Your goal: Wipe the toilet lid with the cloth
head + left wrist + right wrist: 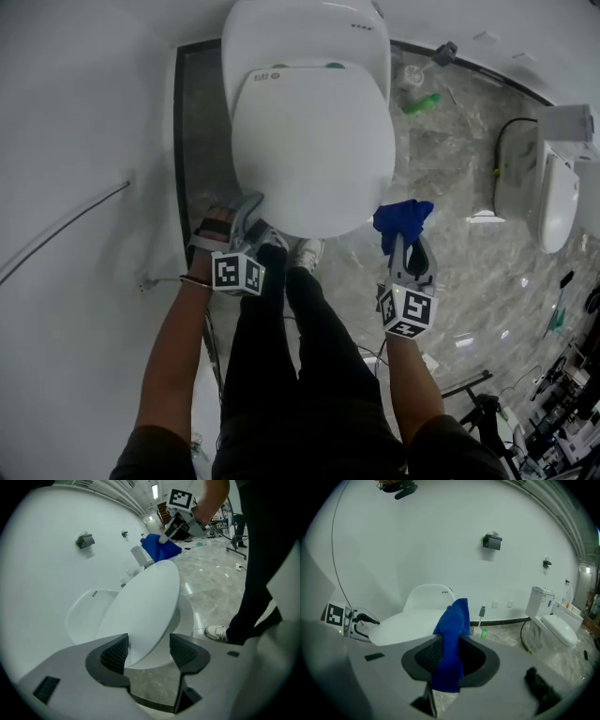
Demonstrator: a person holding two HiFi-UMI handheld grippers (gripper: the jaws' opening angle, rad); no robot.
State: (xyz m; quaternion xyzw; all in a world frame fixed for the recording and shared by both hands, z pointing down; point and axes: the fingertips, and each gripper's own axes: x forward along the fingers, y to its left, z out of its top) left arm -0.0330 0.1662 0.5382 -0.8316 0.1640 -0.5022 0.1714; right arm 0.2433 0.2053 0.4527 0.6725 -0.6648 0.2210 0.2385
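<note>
The white toilet lid [314,150] lies closed on the bowl. My left gripper [251,214] is at the lid's front left edge. In the left gripper view its jaws stand wide apart, with the rim of the lid [145,606] showing between them and neither pad pressing on it. My right gripper [410,248] hangs off the lid's front right corner. It is shut on a blue cloth [403,217], which sticks out past the fingertips. In the right gripper view the cloth [452,634] is bunched between the pads, with the lid [408,623] beyond it to the left.
The person's black-clad legs [300,328] and a white shoe [307,251] stand right in front of the bowl. A toilet brush [412,73] and a green bottle [422,101] sit on the marble floor to the right of the tank. A second toilet [558,197] stands at the far right. A white wall runs along the left.
</note>
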